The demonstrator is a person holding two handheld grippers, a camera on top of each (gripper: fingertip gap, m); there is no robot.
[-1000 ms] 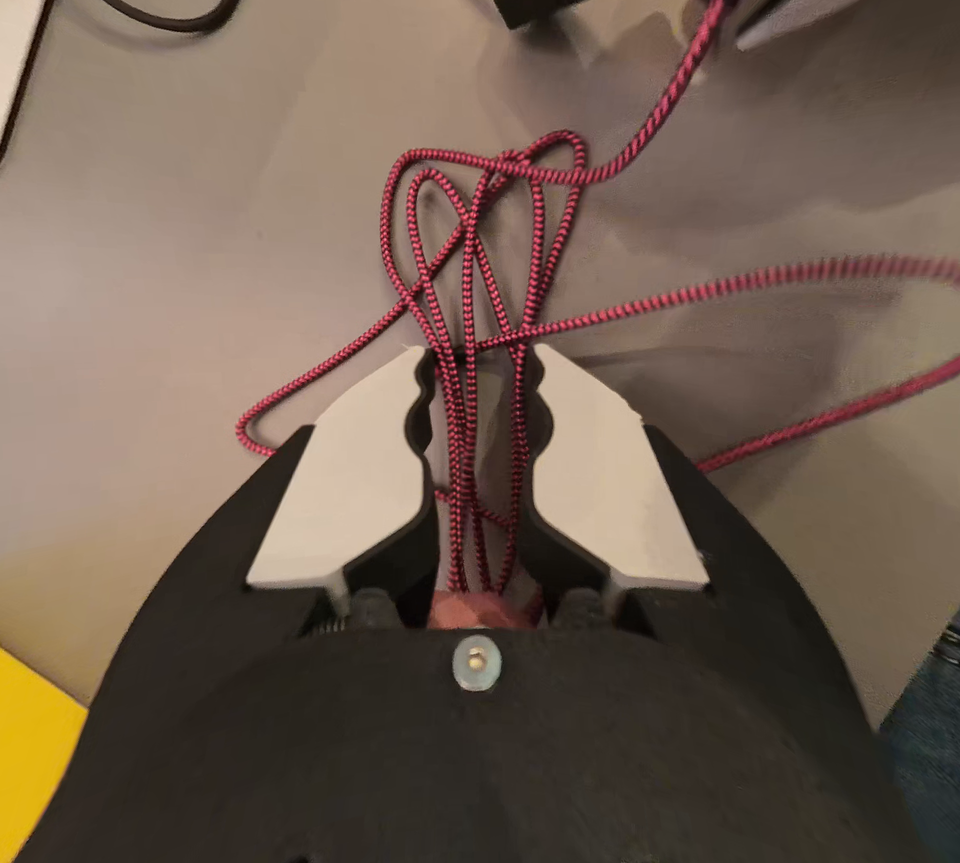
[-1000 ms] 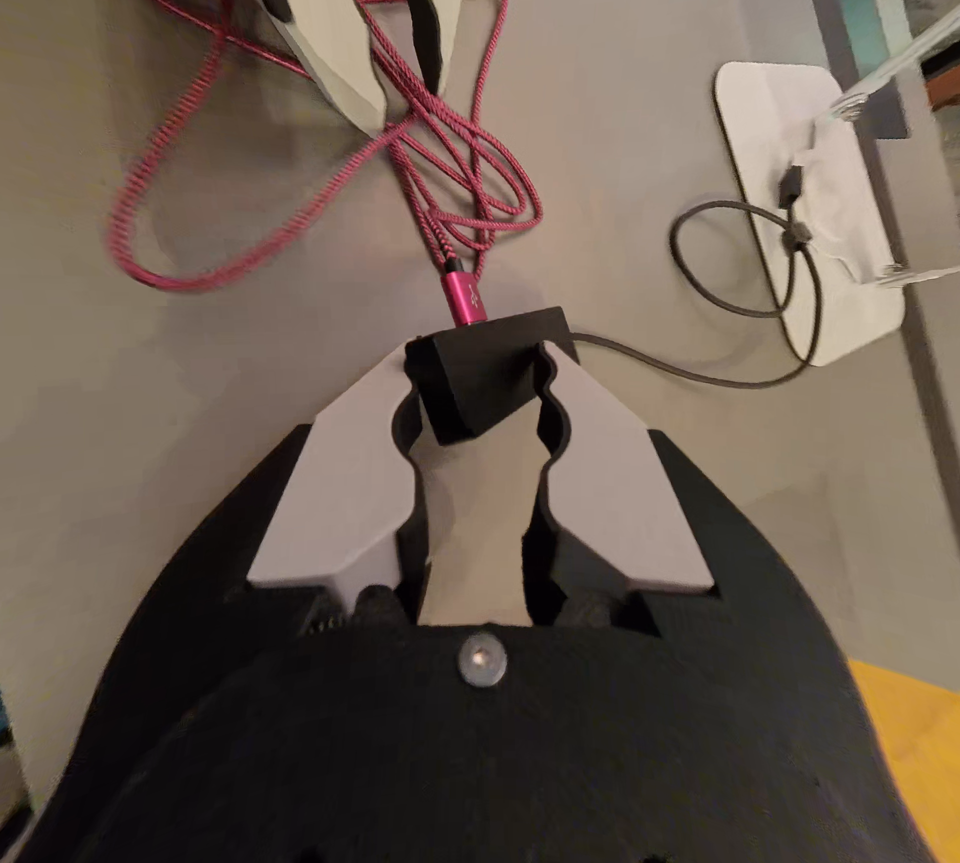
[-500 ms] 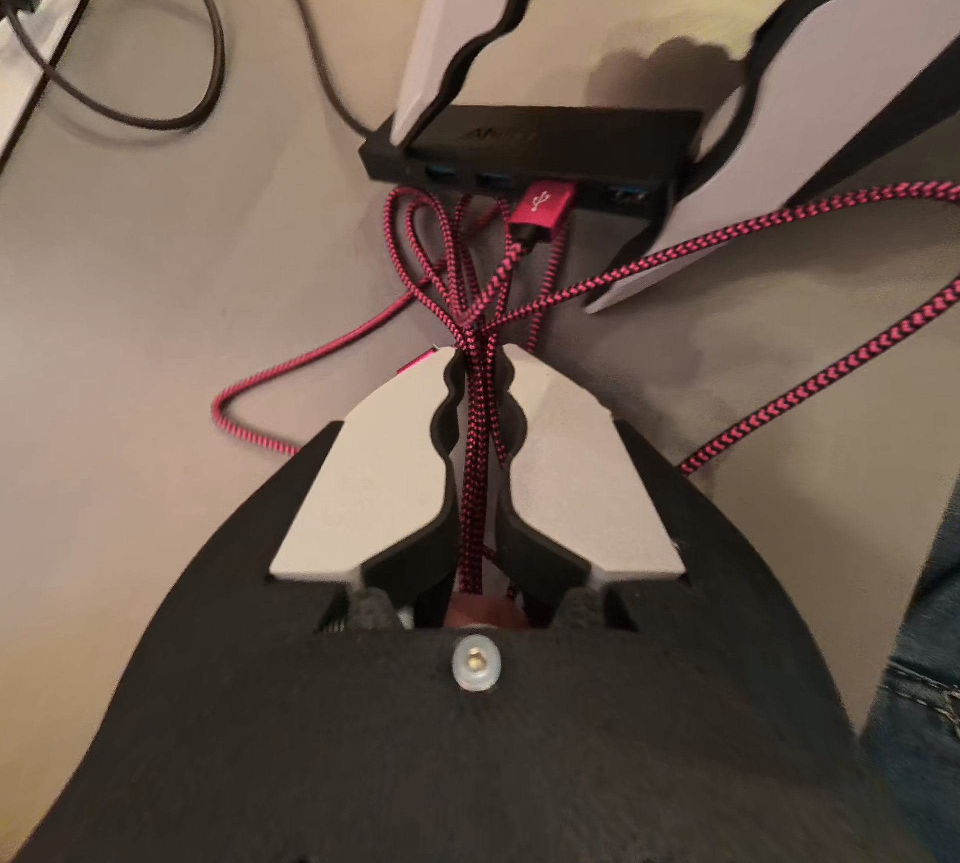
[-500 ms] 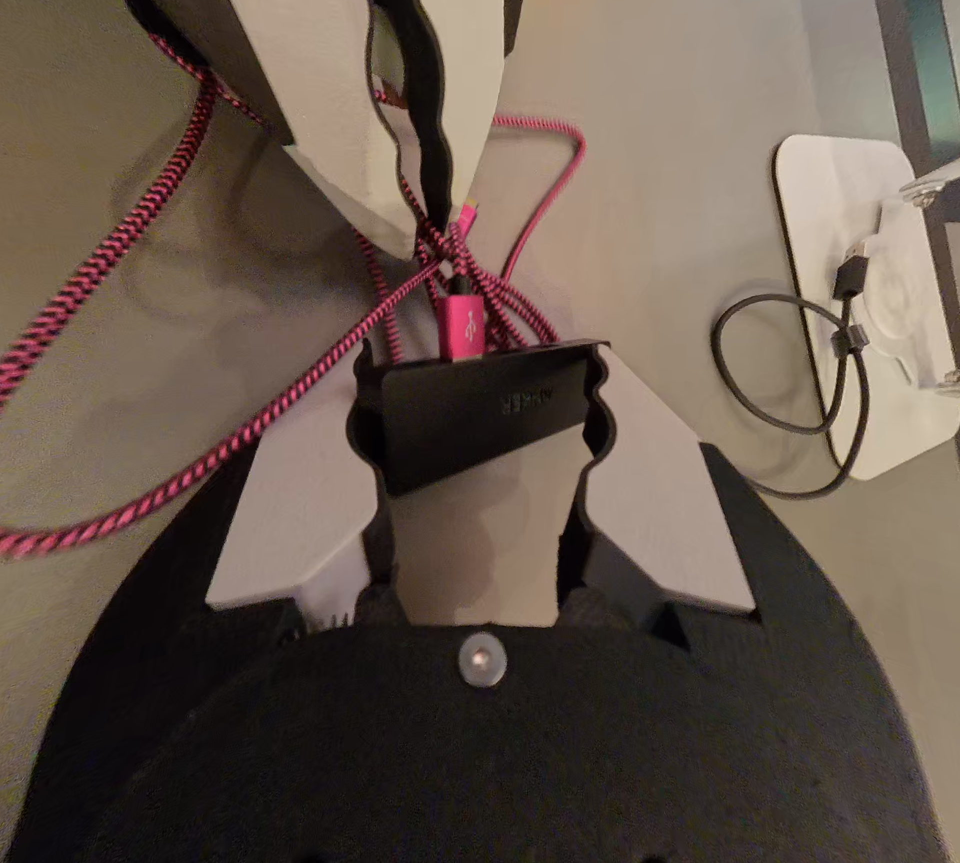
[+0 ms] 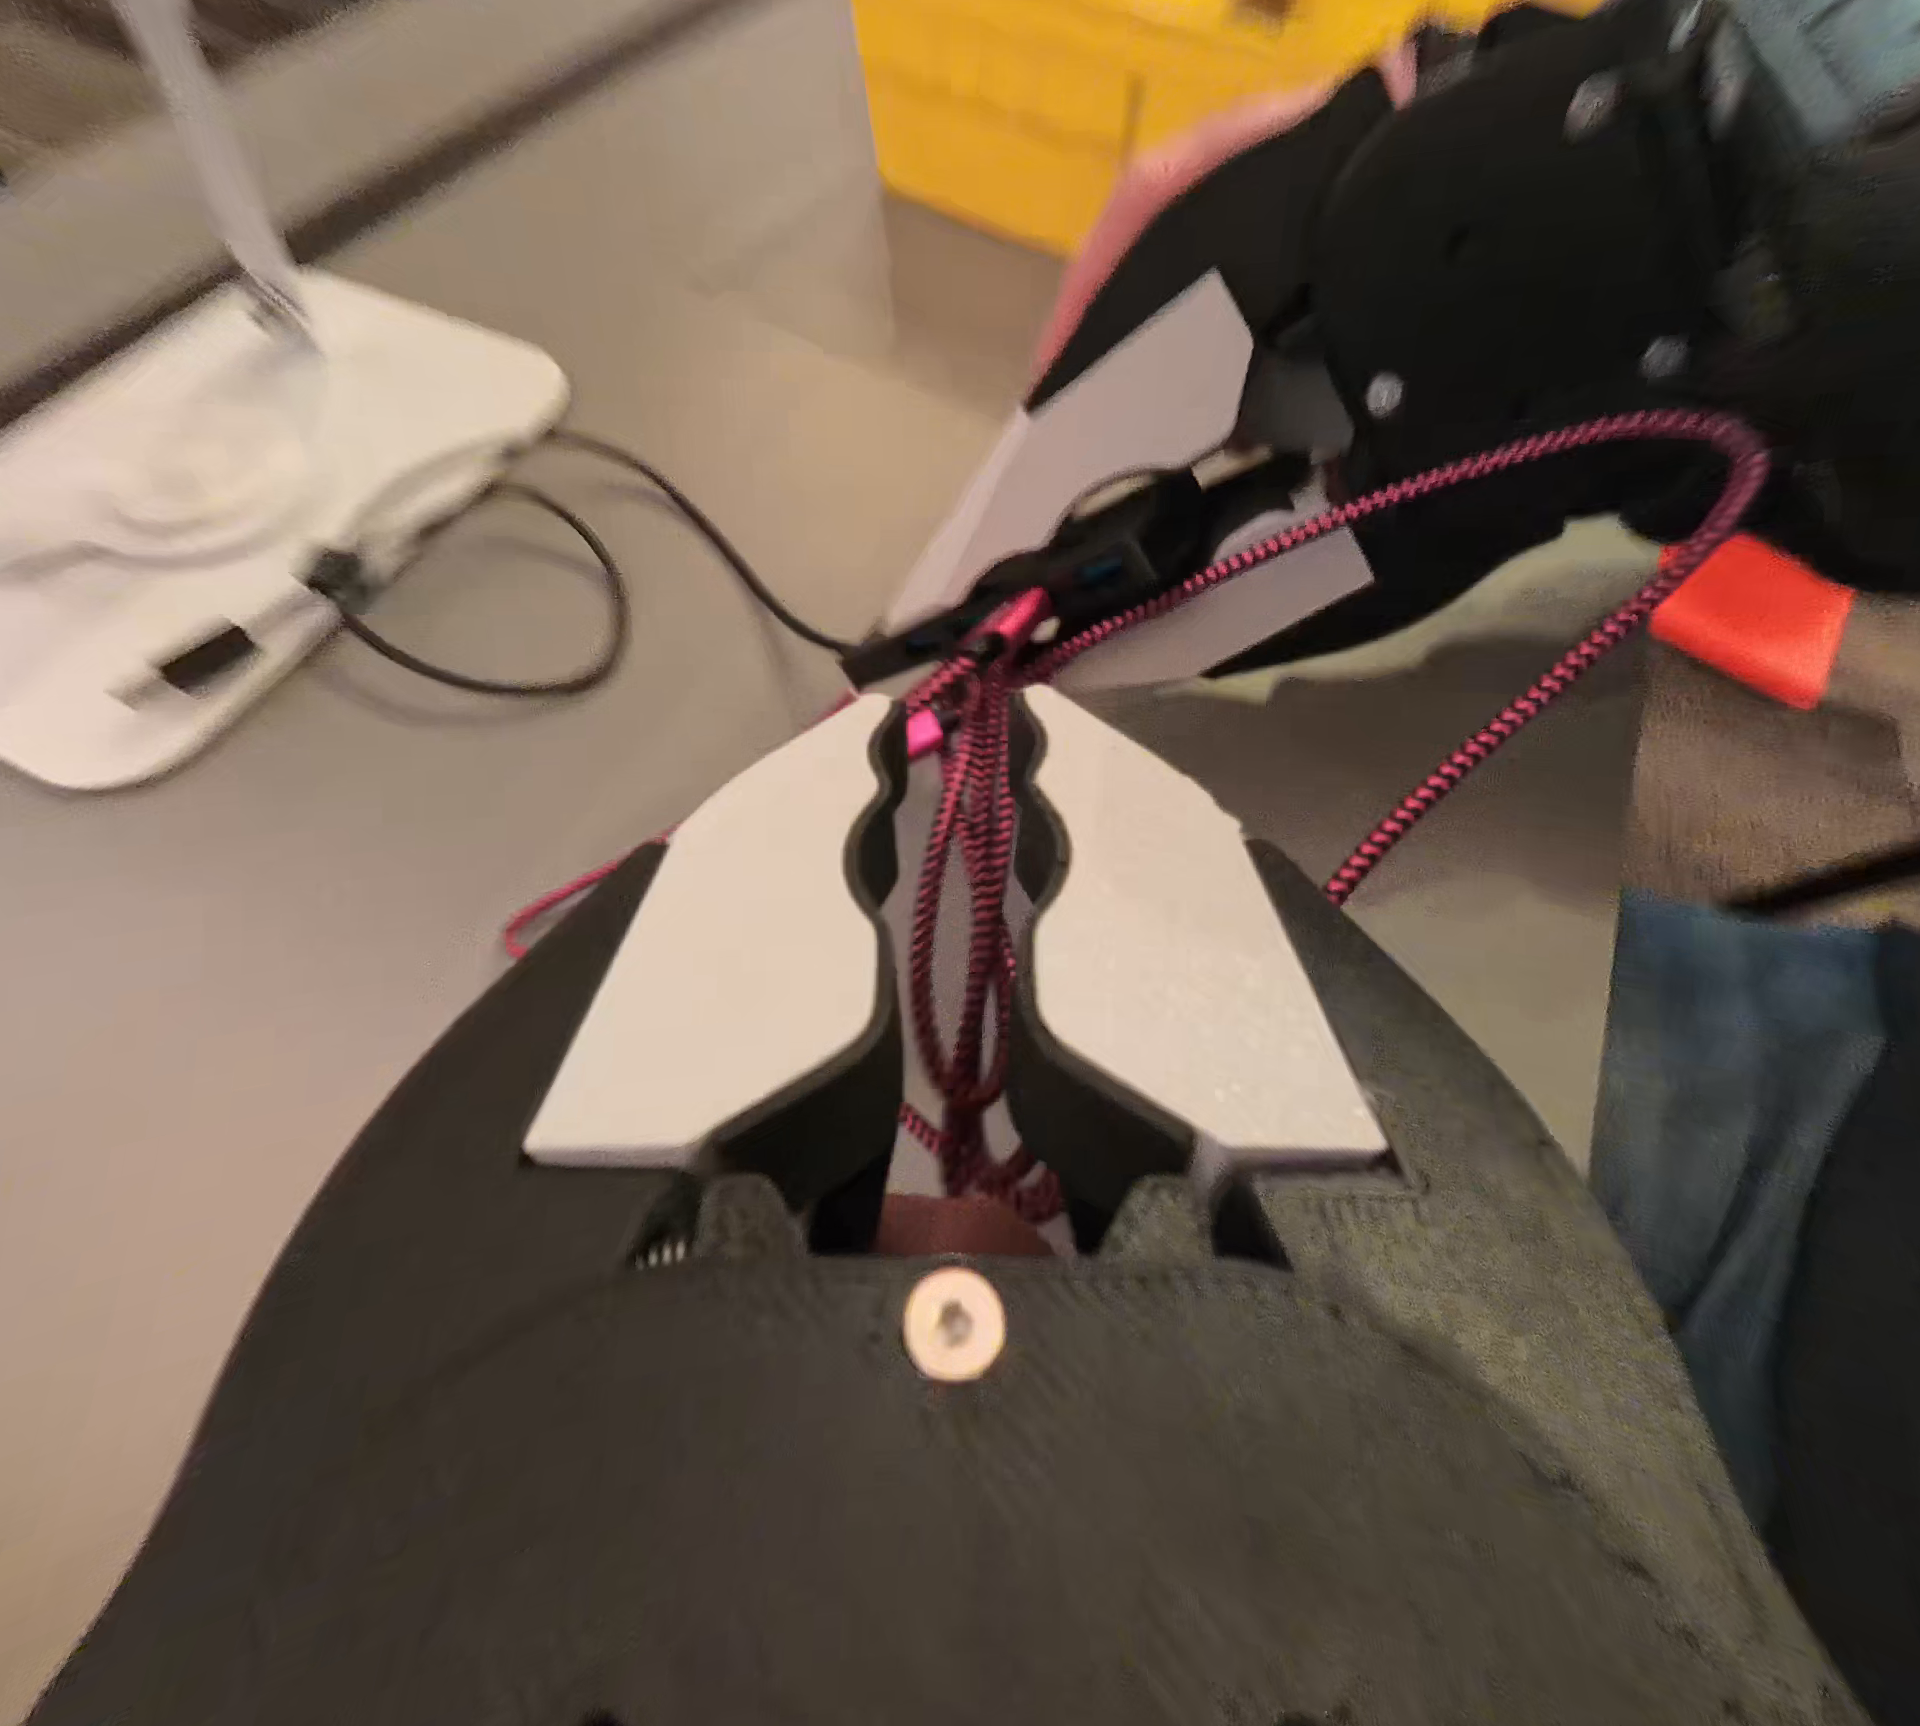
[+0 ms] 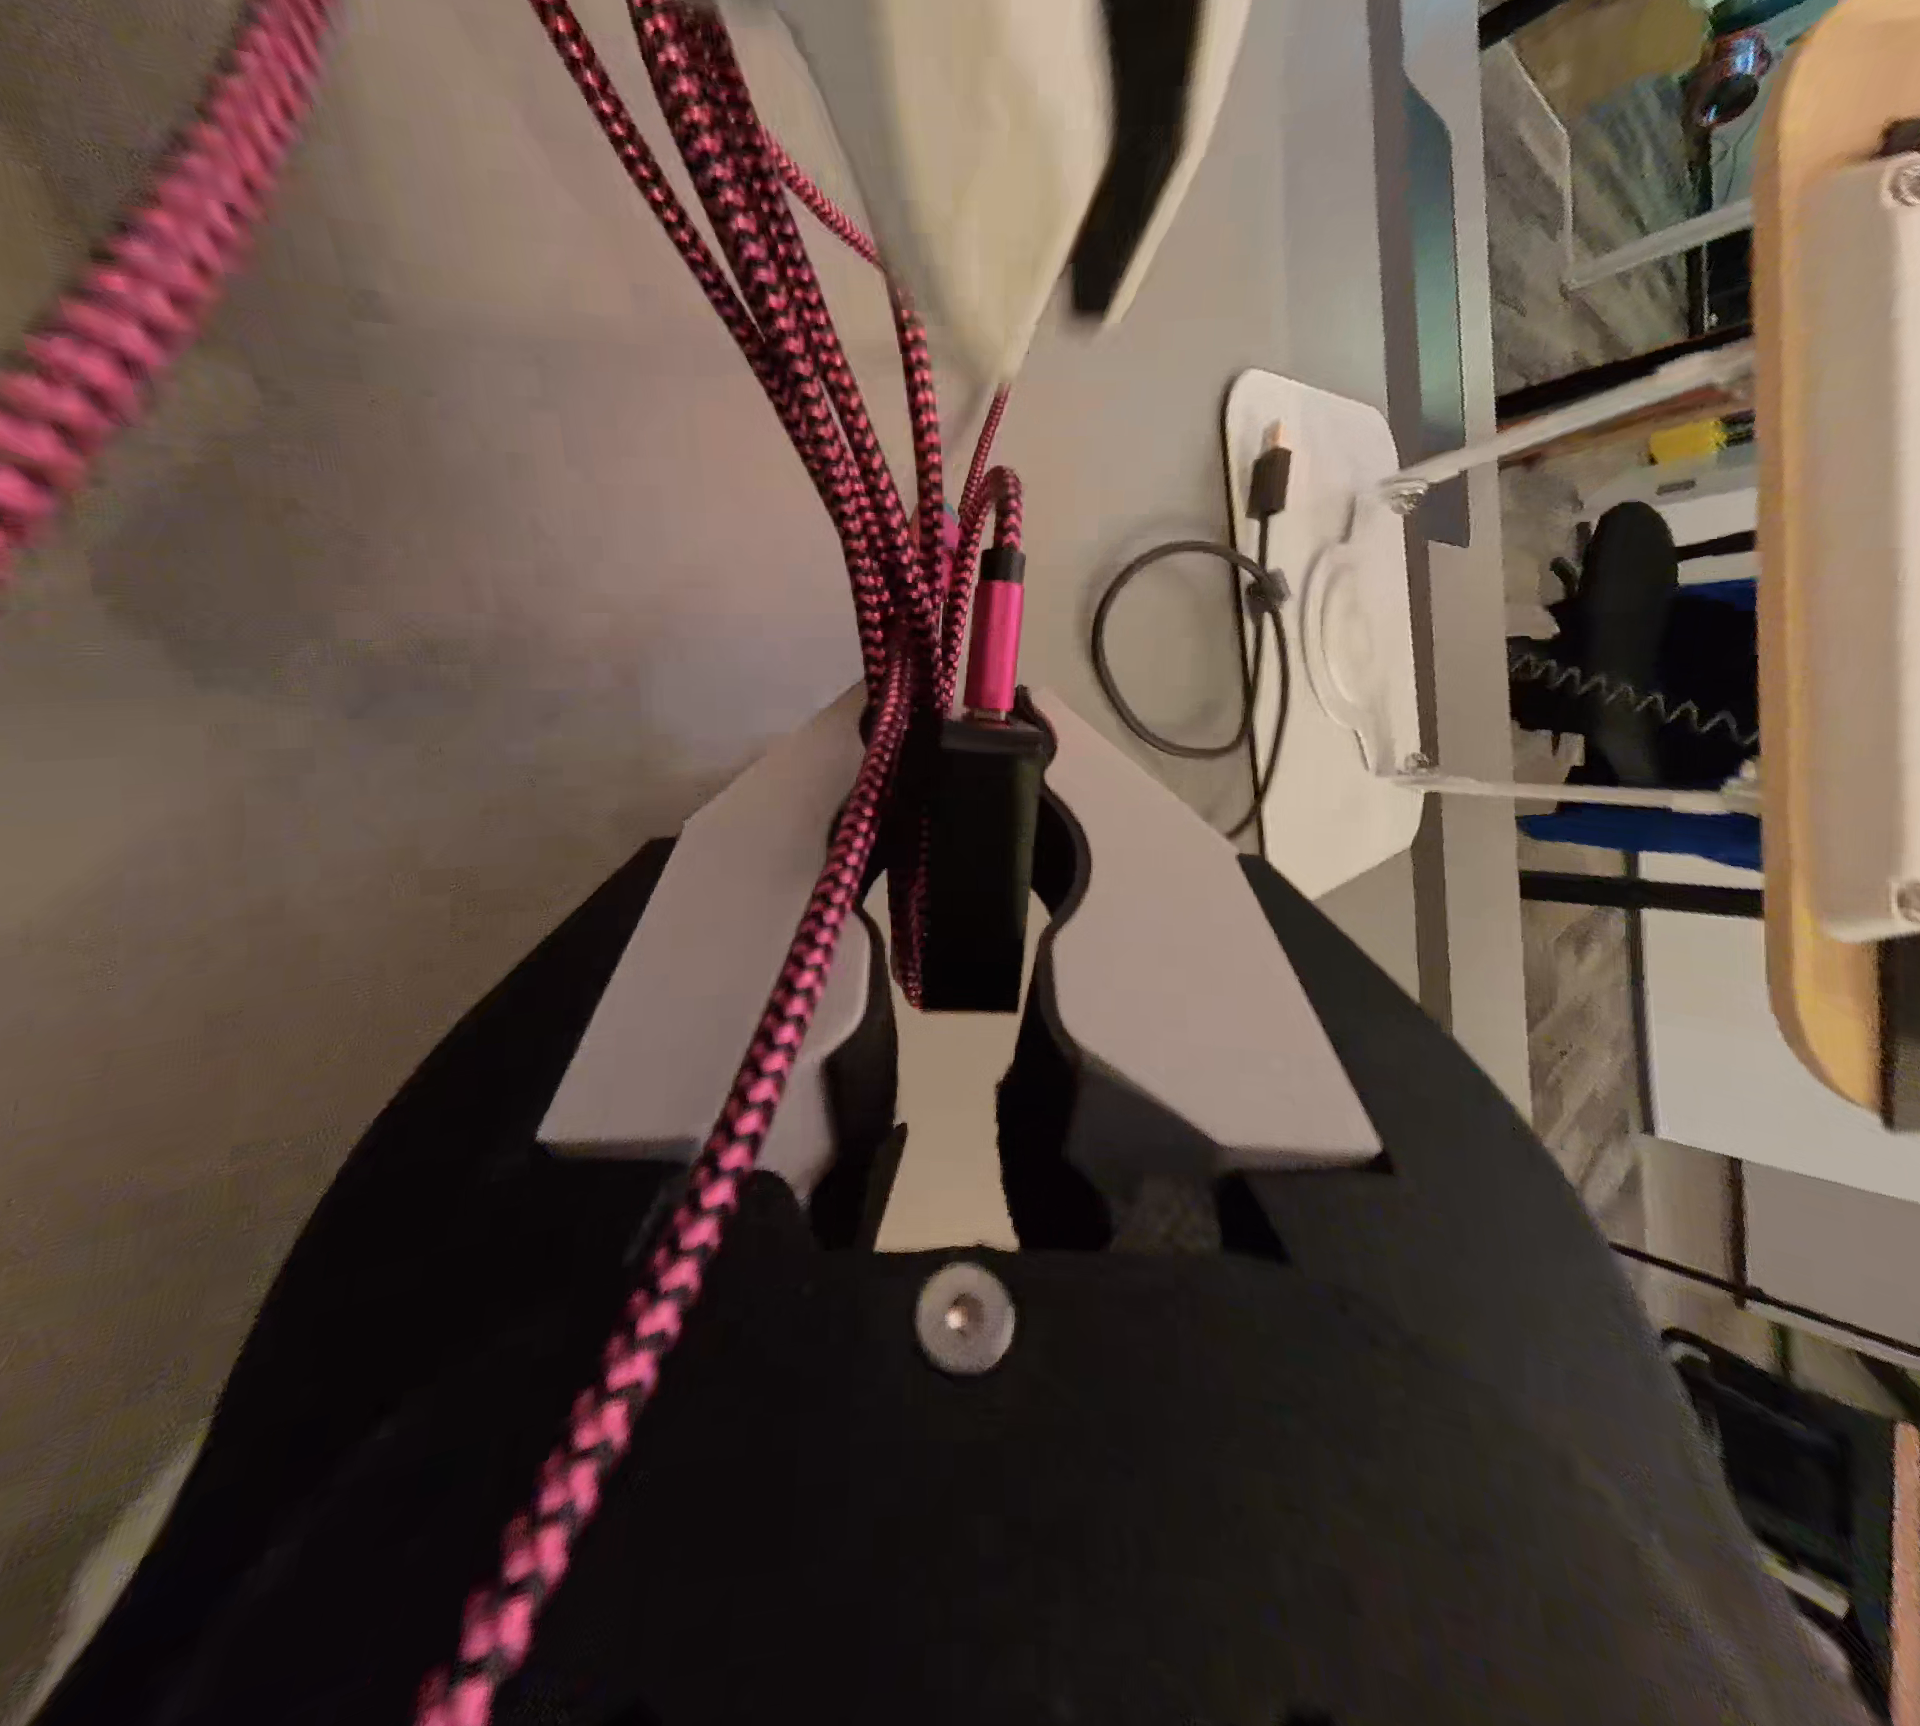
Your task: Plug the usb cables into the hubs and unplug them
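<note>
Once flat on table, hub (image 6: pixel 971 855) now raised edgewise

cable (image 6: pixel 894 471): braided cloth sheath, pink-and-black weave | plug (image 6: pixel 995 629): glossy pink metal shell | hub (image 6: pixel 977 866): matt black plastic | gripper fingers (image 5: pixel 748 938): matt grey, finely grainy | far stand base (image 5: pixel 260 471): smooth white plastic | tabletop (image 5: pixel 260 897): smooth matt grey
</note>
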